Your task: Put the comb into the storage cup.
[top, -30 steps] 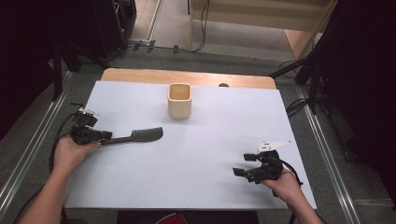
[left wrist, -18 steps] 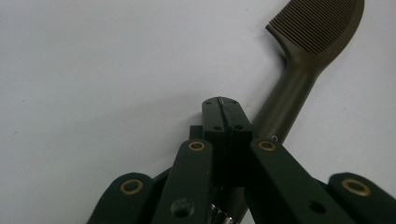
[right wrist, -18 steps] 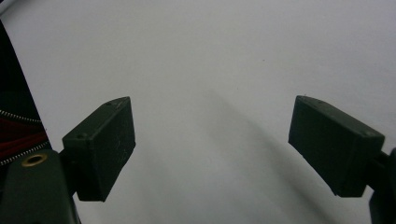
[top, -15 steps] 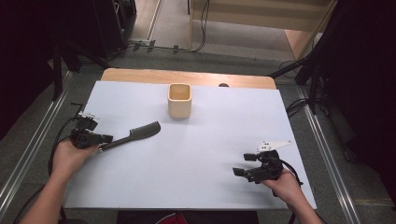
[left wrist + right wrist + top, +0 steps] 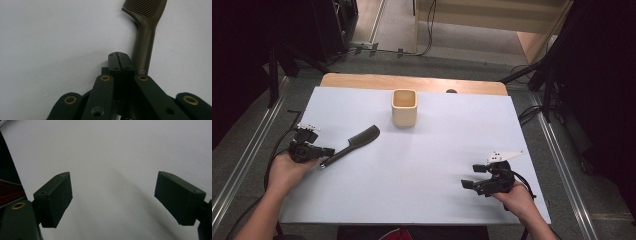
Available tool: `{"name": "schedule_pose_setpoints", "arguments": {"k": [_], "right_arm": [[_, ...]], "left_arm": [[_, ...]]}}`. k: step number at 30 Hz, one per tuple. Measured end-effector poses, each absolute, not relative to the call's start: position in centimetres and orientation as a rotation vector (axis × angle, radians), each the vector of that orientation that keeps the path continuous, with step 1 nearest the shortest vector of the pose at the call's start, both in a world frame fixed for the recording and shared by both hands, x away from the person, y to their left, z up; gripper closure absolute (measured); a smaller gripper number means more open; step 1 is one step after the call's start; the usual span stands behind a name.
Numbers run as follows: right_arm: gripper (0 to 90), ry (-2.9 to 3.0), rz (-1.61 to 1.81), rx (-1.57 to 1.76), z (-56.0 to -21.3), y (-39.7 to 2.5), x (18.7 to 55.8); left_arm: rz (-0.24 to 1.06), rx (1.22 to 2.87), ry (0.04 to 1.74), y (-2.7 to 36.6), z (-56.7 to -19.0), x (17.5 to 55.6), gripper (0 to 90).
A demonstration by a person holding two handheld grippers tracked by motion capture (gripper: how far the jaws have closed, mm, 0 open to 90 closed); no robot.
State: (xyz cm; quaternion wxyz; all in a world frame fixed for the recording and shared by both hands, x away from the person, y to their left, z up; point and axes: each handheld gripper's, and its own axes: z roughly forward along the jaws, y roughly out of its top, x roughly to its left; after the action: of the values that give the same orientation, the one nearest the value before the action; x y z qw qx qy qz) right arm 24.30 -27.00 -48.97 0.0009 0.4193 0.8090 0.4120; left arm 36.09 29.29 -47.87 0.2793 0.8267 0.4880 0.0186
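A dark comb (image 5: 354, 142) lies slanted on the white sheet at the left, teeth end toward the far right. In the left gripper view its handle (image 5: 146, 42) runs close along the right side of my jaws. My left gripper (image 5: 328, 151) (image 5: 121, 56) is shut, jaw against jaw, with nothing between them; the handle's end sits beside and partly under the linkage. Whether they touch I cannot tell. My right gripper (image 5: 471, 176) (image 5: 113, 195) rests open at the near right above bare sheet.
A pale square cup (image 5: 404, 107) stands upright at the far middle of the white sheet (image 5: 427, 150). A wooden strip (image 5: 362, 80) edges the far side. Cables trail off both sides; dark stands and floor surround the table.
The comb has swung counterclockwise: its teeth end moved farther away, its handle end nearer to me. The left gripper shifted slightly. The right gripper stayed still and open.
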Motion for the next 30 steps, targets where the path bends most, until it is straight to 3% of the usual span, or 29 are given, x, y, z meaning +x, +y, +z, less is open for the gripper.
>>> {"name": "schedule_pose_setpoints", "arguments": {"k": [30], "right_arm": [[12.9,2.544,1.283,1.318,-48.99,-26.96,24.28]], "left_arm": [[0.006,2.200,1.280,28.77,-48.05,35.61,88.8]]}}
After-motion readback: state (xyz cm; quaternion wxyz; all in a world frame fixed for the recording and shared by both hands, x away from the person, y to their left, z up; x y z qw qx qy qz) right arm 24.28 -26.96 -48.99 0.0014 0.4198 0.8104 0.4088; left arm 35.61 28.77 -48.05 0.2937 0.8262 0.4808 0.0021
